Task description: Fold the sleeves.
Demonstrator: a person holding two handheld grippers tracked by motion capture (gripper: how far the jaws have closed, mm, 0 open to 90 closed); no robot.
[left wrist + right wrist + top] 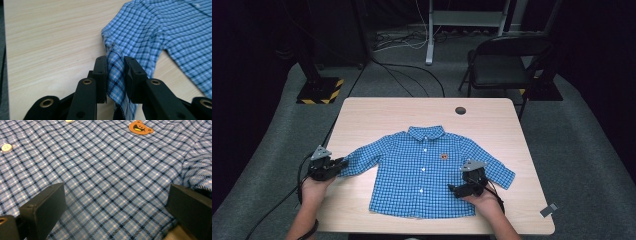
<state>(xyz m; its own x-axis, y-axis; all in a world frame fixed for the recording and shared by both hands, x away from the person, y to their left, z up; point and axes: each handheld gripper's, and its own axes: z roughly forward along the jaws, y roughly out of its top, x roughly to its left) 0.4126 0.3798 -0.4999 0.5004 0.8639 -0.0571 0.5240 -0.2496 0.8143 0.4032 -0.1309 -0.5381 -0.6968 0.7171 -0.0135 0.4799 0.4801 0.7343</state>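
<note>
A small blue checked shirt (427,170) lies flat and face up on the wooden table (377,115), collar toward the far side, with an orange bear patch (444,156) on its chest. My left gripper (343,163) is at the end of the shirt's left-hand sleeve. In the left gripper view it (115,72) is shut on the sleeve cuff (116,82), which stands pinched upright between the pads. My right gripper (453,189) hovers over the shirt's lower right front. Its jaws (117,202) stand wide open above the fabric (105,165), near the bear patch (140,127).
A round cable hole (460,110) sits near the table's far edge. A small grey item (551,209) lies at the near right corner. Beyond the table stand a black folding chair (504,62) and a stand base with yellow-black stripes (319,90).
</note>
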